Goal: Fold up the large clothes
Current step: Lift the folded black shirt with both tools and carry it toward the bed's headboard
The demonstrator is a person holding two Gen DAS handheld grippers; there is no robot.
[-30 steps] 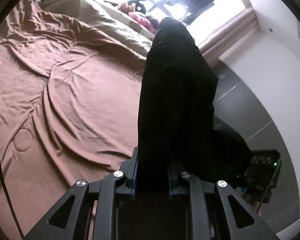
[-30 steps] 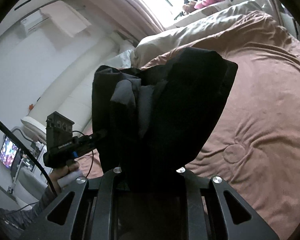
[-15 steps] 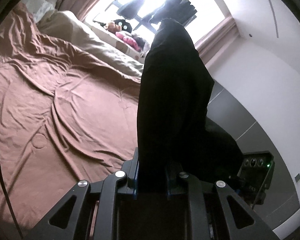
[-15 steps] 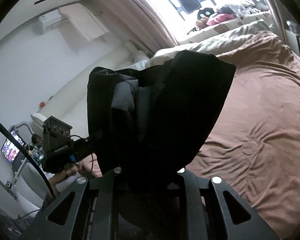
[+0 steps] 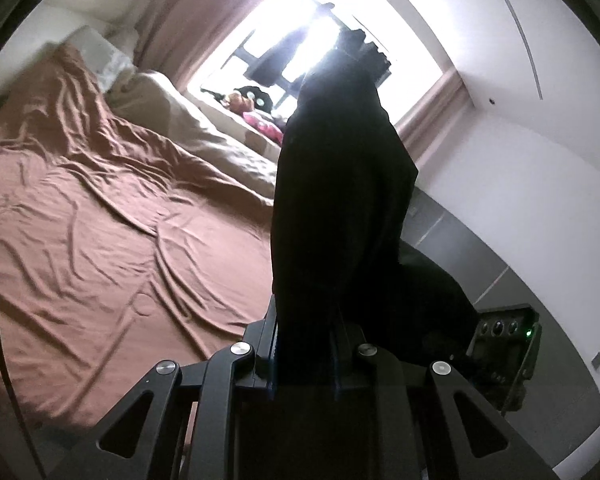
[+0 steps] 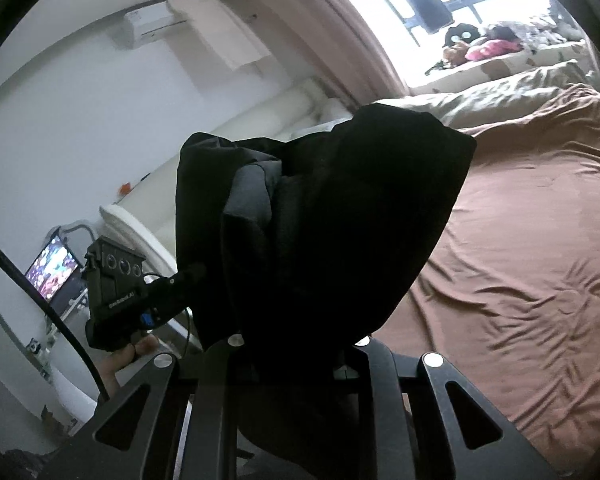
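frame: matte black angular gripper linkage (image 5: pixel 306 364) with triangle cutouts
screws: round silver pivot bolts (image 5: pixel 242 348)
cable: thick black cord (image 6: pixel 40 300)

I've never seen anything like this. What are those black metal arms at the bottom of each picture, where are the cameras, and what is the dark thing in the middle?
There is no robot here. A person holds a hand tool in each hand, each ending in a two-finger gripper with a wide-angle camera looking forward along the fingers. One picture comes from the left gripper, the other from the right gripper; the black metal is each tool's own frame.

The dark thing is a black garment, clamped by both grippers and held up in the air above a bed with a rumpled brown cover. In the right picture you can see the other tool and the hand holding it. Behind are a bright window and some pillows.
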